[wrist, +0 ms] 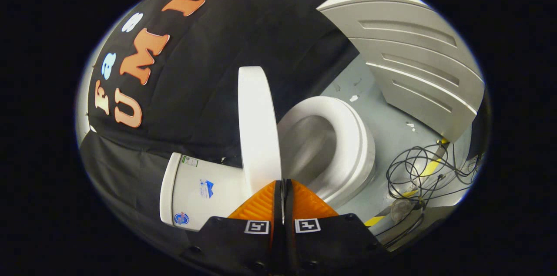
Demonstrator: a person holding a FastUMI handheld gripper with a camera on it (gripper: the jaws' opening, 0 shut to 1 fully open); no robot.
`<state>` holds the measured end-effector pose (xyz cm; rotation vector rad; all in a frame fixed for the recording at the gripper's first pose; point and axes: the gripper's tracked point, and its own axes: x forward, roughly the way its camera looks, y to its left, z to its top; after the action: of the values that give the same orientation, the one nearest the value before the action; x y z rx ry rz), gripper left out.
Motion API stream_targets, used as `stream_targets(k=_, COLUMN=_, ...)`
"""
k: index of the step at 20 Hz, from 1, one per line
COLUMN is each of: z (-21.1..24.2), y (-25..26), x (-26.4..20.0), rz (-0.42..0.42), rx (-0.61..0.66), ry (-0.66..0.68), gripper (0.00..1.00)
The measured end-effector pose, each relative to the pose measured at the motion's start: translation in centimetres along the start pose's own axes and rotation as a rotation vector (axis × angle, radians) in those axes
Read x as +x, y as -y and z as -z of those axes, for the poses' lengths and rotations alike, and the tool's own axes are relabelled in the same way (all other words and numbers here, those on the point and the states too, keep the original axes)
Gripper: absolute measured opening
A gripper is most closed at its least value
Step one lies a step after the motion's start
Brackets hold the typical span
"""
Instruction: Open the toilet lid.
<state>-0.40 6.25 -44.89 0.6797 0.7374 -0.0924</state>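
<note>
- The toilet (348, 145) lies just beyond my fingers, rolled in my view: its tank (196, 189) sits at about 9 o'clock from the fingertips and its bowl and seat (354, 136) at about 2 o'clock.
- The toilet lid (257, 123) stands edge-on straight ahead at 12 o'clock, already swung well clear of the seat. Its long axis runs away from me, and its near rim sits right at my fingertips.
- My hand-held gripper (283, 186) has its fingers drawn together, with barely a slit between them. They seem to pinch the lid's rim, but I cannot tell whether both truly press on it.
- I judge the lid nearly open; what remains is to ease it toward the tank at 9 o'clock.
</note>
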Motion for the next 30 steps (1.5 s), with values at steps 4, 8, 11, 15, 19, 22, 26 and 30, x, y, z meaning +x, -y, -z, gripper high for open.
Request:
stream_targets(k=4, z=0.1, y=-2.5, x=-0.5, rz=0.056, rx=-0.08, ry=0.024, gripper=0.08)
stream_targets(k=8, z=0.5, y=-4.8, x=-1.0, rz=0.069, rx=-0.112, ry=0.043, gripper=0.08)
stream_targets(k=11, z=0.7, y=-6.1, x=-1.1, rz=0.064, rx=-0.126, ry=0.059, gripper=0.08)
stream_targets(k=15, z=1.1, y=-7.8, x=-1.5, rz=0.074, rx=-0.167, ry=0.082, gripper=0.08)
stream_targets(k=19, z=2.0, y=-10.5, x=-2.0, rz=0.064, rx=-0.222, ry=0.099, gripper=0.08)
stream_targets(k=22, z=2.7, y=-12.5, x=-2.1, rz=0.075, rx=-0.287, ry=0.114, gripper=0.08)
stream_targets(k=26, z=3.4, y=-15.1, x=-2.3, rz=0.087, rx=-0.354, ry=0.121, gripper=0.08)
stream_targets(k=30, z=4.6, y=-17.7, x=-2.4, rz=0.085, rx=-0.429, ry=0.142, gripper=0.08)
